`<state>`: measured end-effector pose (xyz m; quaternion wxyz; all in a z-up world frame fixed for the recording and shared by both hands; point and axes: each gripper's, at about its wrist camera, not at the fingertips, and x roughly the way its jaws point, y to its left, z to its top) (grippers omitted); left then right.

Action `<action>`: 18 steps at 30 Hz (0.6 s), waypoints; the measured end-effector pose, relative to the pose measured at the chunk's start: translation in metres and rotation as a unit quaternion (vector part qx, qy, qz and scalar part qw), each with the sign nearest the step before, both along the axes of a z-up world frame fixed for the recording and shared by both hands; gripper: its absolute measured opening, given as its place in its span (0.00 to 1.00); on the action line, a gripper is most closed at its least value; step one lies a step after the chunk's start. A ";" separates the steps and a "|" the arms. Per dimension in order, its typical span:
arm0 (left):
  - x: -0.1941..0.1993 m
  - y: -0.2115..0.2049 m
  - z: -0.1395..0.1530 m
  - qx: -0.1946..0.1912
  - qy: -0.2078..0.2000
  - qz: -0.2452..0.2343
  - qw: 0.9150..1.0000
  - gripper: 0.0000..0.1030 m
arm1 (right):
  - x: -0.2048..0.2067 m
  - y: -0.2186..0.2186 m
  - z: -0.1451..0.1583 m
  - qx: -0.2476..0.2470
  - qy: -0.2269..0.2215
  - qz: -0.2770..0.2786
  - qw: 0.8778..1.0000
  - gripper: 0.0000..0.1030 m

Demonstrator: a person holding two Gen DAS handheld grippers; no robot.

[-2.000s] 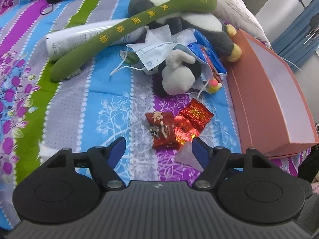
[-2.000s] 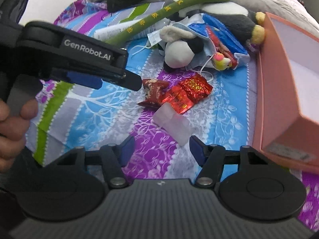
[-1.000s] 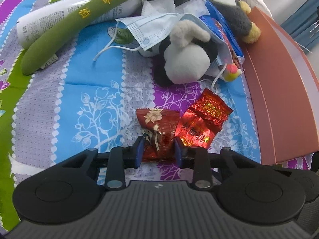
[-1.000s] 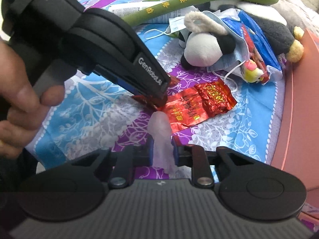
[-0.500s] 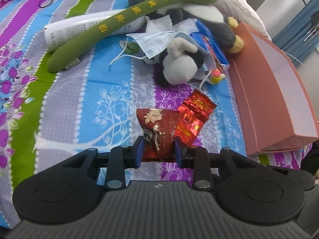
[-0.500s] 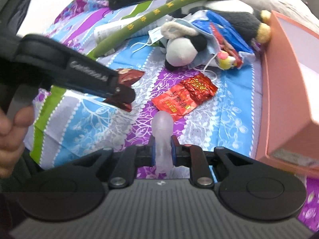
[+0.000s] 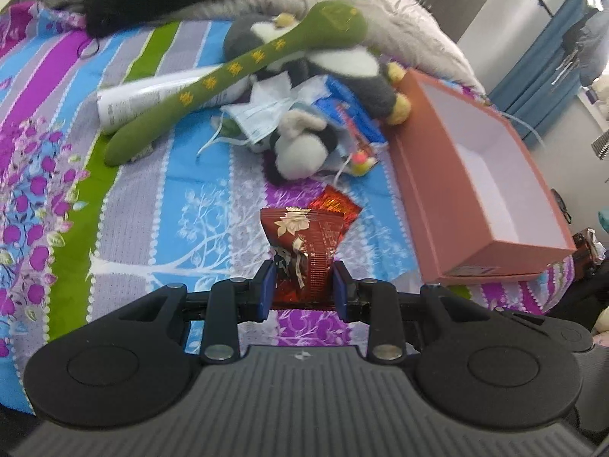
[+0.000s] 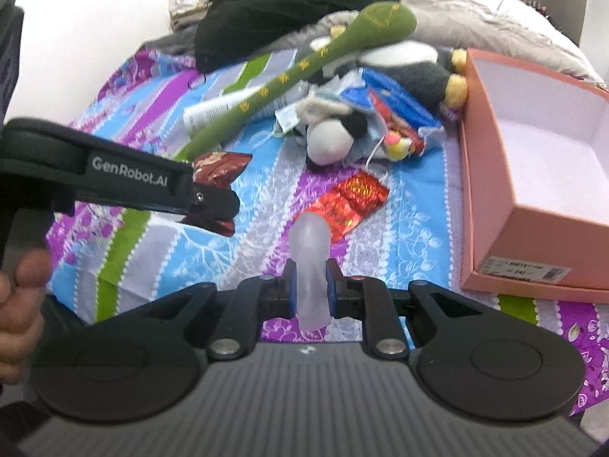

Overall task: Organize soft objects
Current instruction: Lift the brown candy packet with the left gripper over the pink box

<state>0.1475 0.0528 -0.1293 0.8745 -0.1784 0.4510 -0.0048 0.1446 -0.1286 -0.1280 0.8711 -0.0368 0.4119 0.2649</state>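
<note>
Two tools gripping – dark packet (image 7: 304, 255), translucent piece (image 8: 309, 266)

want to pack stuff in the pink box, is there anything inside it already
The pink box looks empty: the right wrist view shows only a bare white floor and walls inside. The strip of floor just behind its near wall is hidden in both views, so something small and flat could lie there unseen.

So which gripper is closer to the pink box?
Right. The right gripper, clamping a frosted soft piece, sits just beside the pink box. The left gripper, holding a dark red packet, is farther off across the bedspread.
</note>
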 end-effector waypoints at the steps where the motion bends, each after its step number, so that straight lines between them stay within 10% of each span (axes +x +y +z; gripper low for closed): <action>1: 0.000 -0.002 0.006 0.002 -0.006 -0.003 1.000 0.35 | 0.000 -0.001 0.005 0.003 -0.006 -0.002 1.000 0.18; 18: 0.041 -0.038 0.101 -0.002 -0.099 -0.044 0.994 0.35 | 0.035 -0.041 0.101 0.034 -0.138 -0.061 0.988 0.18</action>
